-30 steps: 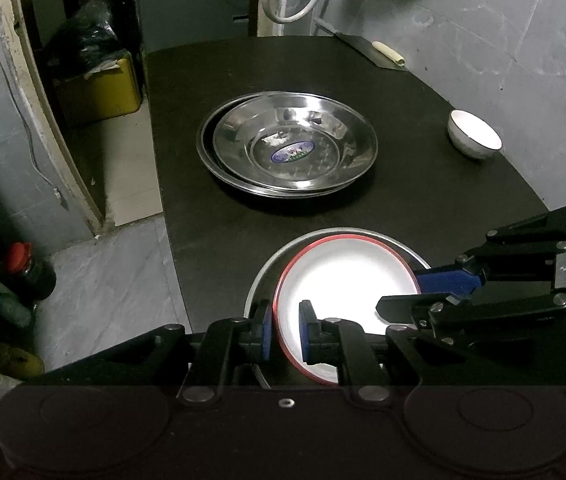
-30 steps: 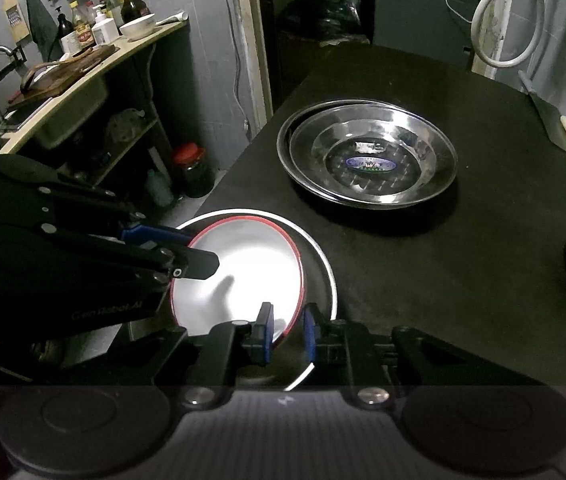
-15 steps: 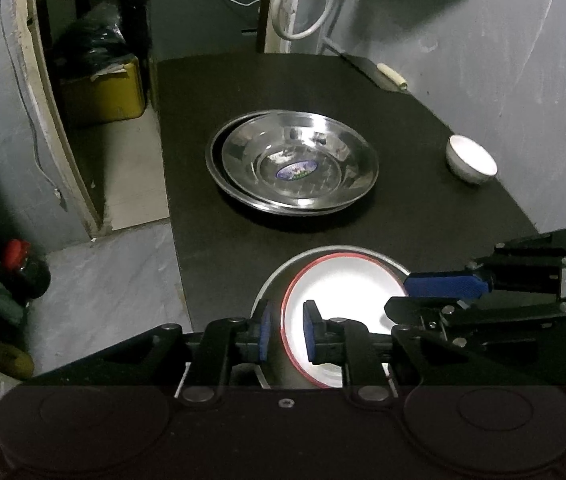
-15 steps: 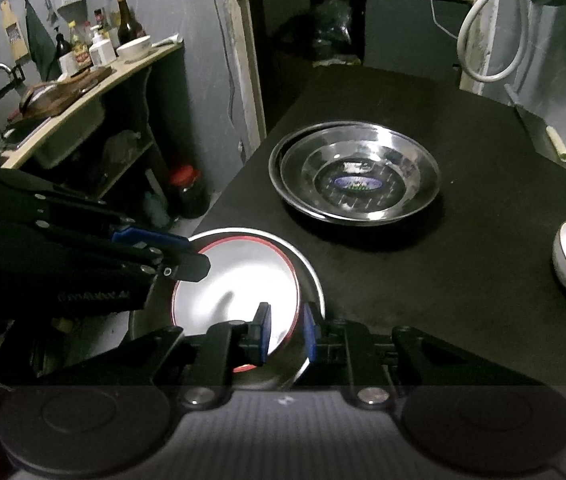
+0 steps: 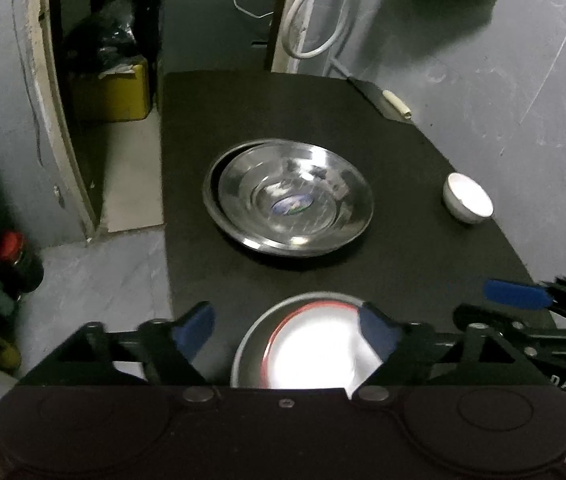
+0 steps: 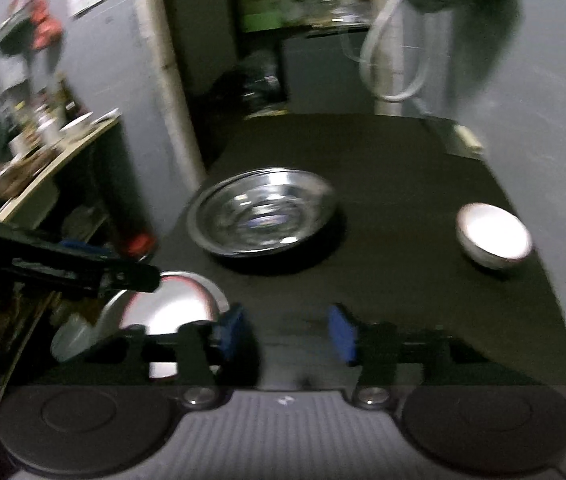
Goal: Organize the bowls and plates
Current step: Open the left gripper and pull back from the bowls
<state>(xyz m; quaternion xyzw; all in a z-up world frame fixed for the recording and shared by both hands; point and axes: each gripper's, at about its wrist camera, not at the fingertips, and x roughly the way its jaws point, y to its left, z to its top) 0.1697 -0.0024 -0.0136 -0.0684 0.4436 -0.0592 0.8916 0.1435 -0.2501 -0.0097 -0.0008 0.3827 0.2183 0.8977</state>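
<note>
A white plate with a red rim (image 5: 315, 352) lies inside a steel plate (image 5: 245, 354) at the near edge of the black table (image 5: 403, 264). My left gripper (image 5: 285, 332) straddles it; its jaws are opening and the pads stand clear of the rim. To the right, over bare table, my right gripper (image 6: 286, 334) is opening too, with nothing between its fingers. In its blurred view the red-rimmed plate (image 6: 171, 308) sits low on the left. Two stacked steel plates (image 5: 291, 200) rest mid-table. A small white bowl (image 5: 467, 198) stands at the right.
A knife with a pale handle (image 5: 395, 104) lies at the table's far right. Left of the table the floor drops away, with a yellow container (image 5: 111, 92) and a red-capped bottle (image 5: 15, 256). A cluttered shelf (image 6: 55, 140) stands farther left.
Both grippers have let go of the red-rimmed plate's rim and spread their jaws. The right gripper has swung away to the right. The plate now rests in the steel plate.
</note>
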